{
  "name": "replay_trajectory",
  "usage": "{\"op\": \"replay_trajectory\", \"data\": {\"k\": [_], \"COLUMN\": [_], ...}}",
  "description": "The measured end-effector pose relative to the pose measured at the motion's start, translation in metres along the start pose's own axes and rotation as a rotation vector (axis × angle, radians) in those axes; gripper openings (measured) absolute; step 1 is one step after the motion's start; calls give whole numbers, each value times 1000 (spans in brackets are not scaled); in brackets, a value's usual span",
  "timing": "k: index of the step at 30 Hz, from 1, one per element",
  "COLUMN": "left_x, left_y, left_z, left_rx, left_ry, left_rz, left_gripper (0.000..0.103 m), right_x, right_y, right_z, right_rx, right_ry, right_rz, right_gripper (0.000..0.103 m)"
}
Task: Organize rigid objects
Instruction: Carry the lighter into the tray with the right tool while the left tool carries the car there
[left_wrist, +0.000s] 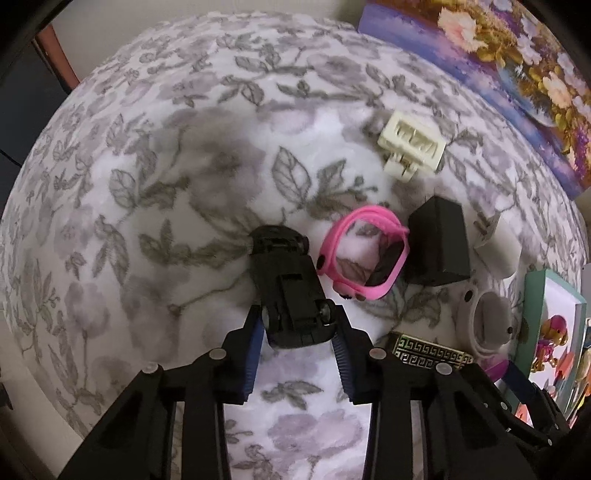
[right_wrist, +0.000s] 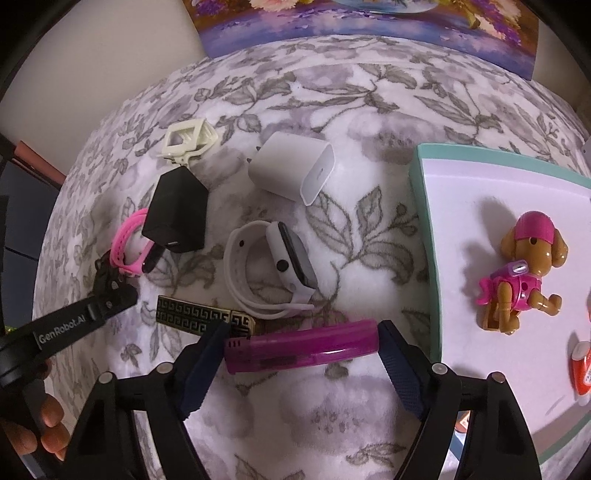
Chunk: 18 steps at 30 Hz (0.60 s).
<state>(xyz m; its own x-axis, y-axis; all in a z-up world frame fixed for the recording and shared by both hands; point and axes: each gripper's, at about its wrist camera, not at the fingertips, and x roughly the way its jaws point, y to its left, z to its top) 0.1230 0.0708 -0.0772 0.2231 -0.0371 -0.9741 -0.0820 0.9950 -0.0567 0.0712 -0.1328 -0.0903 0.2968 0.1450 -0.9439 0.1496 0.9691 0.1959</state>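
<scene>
Black toy car (left_wrist: 286, 284): upside down, underside and wheels showing, in the centre of the left wrist view; its near end sits between the blue pads of the left tongs (left_wrist: 299, 334).
Left tongs: narrowed onto the car, both pads touching its sides, so the car is gripped.
Magenta lighter (right_wrist: 301, 347): lies crosswise low in the centre of the right wrist view, spanning the gap of the right tongs (right_wrist: 301, 345).
Right tongs: part open; each pad stands at one end of the lighter, the left pad looks to touch it, whether the right pad presses I cannot tell.
Surface: a fleecy grey-and-white leaf-print blanket (left_wrist: 147, 184); whether a tabletop or a bed lies under it I cannot tell.
Pink watch (left_wrist: 364, 253): just right of the car in the left wrist view, touching a black charger block (left_wrist: 437, 245).
Cream hair claw (left_wrist: 410, 146): upper right of that frame, apart from the charger.
White watch (right_wrist: 271, 267): centre of the right wrist view, just above the lighter.
White charger (right_wrist: 291, 171): above the white watch.
Gold-and-black patterned bar (right_wrist: 192, 314): left of the lighter, its right end behind the left pad.
Teal-rimmed white tray (right_wrist: 421, 192): right side of the frame, holding a brown and pink toy dog (right_wrist: 524, 269).
Hand (right_wrist: 48, 424): lower left, holding the other tool.
</scene>
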Motion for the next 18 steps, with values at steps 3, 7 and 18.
{"op": "replay_trajectory", "data": {"k": [3,7,18], "left_x": [-23,-53,-101], "left_y": [1,3,-36], "left_z": [3,4,-4], "left_rx": [-16,-18,54], "left_ry": [-53,-142,-257], "left_rz": [1,9,-23], "left_gripper": [36,35,35], "right_x": [-9,-30,-73], "right_y": [-2,-7,-40], "right_z": [2,5,7], "right_rx": [8,14,46], "right_ry": [-10,-55,-160], "right_rz": [17,36,-7], "right_gripper": [83,83,83]}}
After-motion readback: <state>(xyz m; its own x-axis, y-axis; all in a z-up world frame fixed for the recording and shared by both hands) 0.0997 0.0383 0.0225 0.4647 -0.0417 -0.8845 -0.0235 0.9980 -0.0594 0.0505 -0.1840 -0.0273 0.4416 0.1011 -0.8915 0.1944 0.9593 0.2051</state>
